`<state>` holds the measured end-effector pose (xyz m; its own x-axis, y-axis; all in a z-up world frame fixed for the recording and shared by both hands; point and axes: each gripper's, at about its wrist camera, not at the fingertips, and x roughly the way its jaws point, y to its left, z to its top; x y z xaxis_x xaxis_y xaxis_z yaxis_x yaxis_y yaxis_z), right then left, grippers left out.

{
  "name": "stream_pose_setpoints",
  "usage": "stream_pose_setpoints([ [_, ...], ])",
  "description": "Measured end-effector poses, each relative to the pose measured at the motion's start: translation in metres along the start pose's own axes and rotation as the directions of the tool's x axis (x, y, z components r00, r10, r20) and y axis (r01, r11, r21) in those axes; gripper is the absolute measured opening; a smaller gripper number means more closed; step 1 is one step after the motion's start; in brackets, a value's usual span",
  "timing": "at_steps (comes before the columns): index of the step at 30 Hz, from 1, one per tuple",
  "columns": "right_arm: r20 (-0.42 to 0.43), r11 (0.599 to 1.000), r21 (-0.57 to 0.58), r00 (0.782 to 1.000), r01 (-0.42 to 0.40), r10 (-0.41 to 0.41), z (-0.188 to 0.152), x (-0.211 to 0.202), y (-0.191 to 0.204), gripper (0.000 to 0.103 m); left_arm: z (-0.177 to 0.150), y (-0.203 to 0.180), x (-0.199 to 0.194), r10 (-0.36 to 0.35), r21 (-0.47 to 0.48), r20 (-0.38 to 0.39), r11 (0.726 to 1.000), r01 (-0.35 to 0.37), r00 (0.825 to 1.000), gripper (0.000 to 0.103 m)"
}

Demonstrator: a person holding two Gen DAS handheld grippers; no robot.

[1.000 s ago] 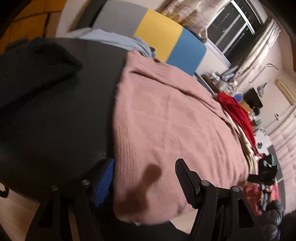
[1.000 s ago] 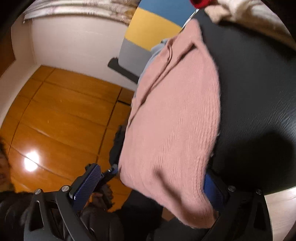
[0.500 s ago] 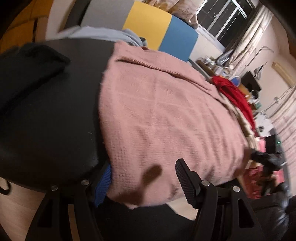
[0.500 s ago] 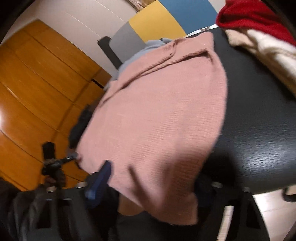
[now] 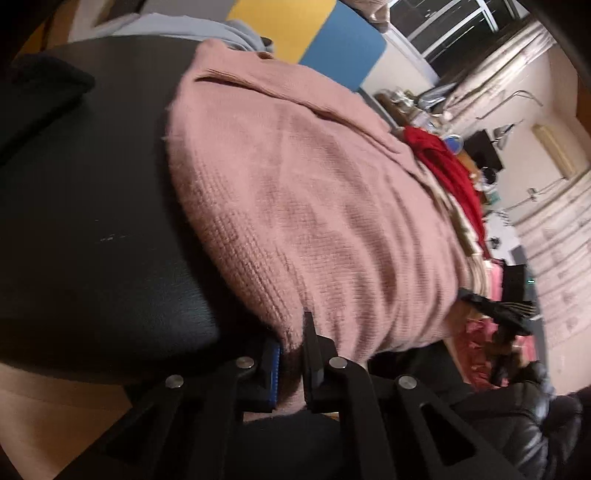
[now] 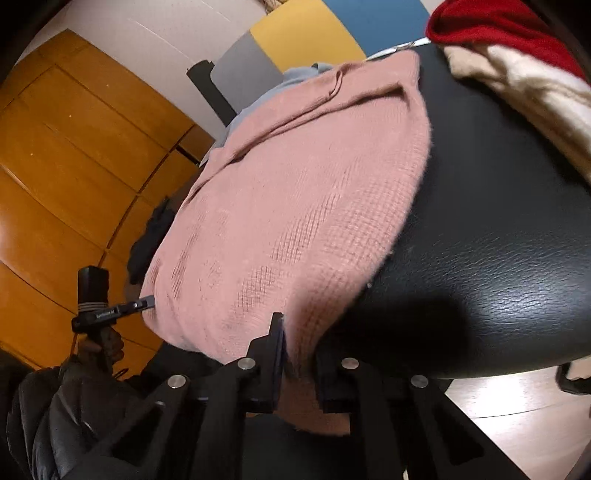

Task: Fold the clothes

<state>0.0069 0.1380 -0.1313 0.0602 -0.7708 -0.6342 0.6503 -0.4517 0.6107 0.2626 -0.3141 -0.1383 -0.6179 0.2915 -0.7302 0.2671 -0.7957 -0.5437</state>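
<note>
I can't see the pink knit sweater's near hem, it drops behind my left tool; red garment cut off up top.

I'm in a lived-in home room: wooden cabinet doors on my left, curtains by a dark window far right, a wall air conditioner, clothes heaped on a black table.

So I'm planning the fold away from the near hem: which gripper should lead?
Neither clearly. The left gripper and right gripper are each shut on a near corner of the pink sweater, so they should probably lift together.
</note>
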Motion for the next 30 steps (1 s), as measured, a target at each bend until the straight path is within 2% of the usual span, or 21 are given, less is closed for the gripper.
stream_pose_setpoints([
  [3, 0.005, 0.999, 0.02, 0.999, -0.046, 0.046, 0.004, 0.001, -0.003, 0.014, 0.012, -0.006, -0.01, -0.106, 0.024, 0.013, 0.994, 0.106, 0.994, 0.007],
  [6, 0.027, 0.994, 0.042, 0.995, -0.1, 0.099, 0.014, -0.001, -0.005, 0.014, 0.03, -0.008, -0.022, -0.229, 0.016, 0.047, 0.974, 0.228, 0.972, 0.007],
  [9, 0.075, 0.983, 0.047, 0.982, -0.178, 0.174, 0.033, -0.006, 0.0, 0.014, 0.056, -0.007, -0.031, -0.344, 0.014, 0.103, 0.939, 0.345, 0.933, 0.008],
  [13, 0.151, 0.967, 0.029, 0.957, -0.255, 0.248, 0.071, -0.005, 0.008, 0.014, 0.104, -0.002, -0.034, -0.447, 0.022, 0.193, 0.892, 0.451, 0.874, 0.008],
  [17, 0.243, 0.958, 0.014, 0.93, -0.287, 0.275, 0.127, 0.002, 0.006, 0.014, 0.161, 0.008, -0.027, -0.492, 0.018, 0.302, 0.859, 0.511, 0.816, 0.008],
  [19, 0.275, 0.962, 0.019, 0.926, -0.273, 0.257, 0.158, 0.012, 0.0, 0.014, 0.194, 0.019, -0.017, -0.496, -0.003, 0.356, 0.847, 0.532, 0.792, 0.008],
  [20, 0.286, 0.965, 0.028, 0.927, -0.261, 0.242, 0.174, 0.018, -0.005, 0.014, 0.21, 0.028, -0.01, -0.478, -0.025, 0.382, 0.85, 0.526, 0.791, 0.008],
  [22, 0.307, 0.971, 0.046, 0.928, -0.236, 0.211, 0.205, 0.031, -0.014, 0.014, 0.241, 0.051, 0.02, -0.414, -0.116, 0.393, 0.863, 0.491, 0.821, 0.008],
  [23, 0.31, 0.971, 0.091, 0.933, -0.219, 0.181, 0.224, 0.044, -0.028, 0.014, 0.256, 0.062, 0.036, -0.381, -0.163, 0.394, 0.867, 0.471, 0.837, 0.008],
  [24, 0.308, 0.974, 0.114, 0.939, -0.195, 0.152, 0.234, 0.053, -0.036, 0.014, 0.267, 0.076, 0.055, -0.334, -0.228, 0.378, 0.871, 0.436, 0.864, 0.008],
  [26, 0.269, 0.971, 0.208, 0.962, -0.116, 0.057, 0.251, 0.079, -0.062, 0.014, 0.278, 0.101, 0.096, -0.231, -0.345, 0.272, 0.883, 0.319, 0.934, 0.006],
  [28, 0.207, 0.961, 0.273, 0.978, -0.04, -0.019, 0.252, 0.101, -0.082, 0.013, 0.276, 0.108, 0.108, -0.223, -0.331, 0.256, 0.894, 0.302, 0.941, 0.006],
  [30, 0.24, 0.966, 0.252, 0.971, -0.065, 0.003, 0.244, 0.1, -0.084, 0.009, 0.269, 0.102, 0.102, -0.204, -0.305, 0.233, 0.913, 0.27, 0.951, 0.006],
])
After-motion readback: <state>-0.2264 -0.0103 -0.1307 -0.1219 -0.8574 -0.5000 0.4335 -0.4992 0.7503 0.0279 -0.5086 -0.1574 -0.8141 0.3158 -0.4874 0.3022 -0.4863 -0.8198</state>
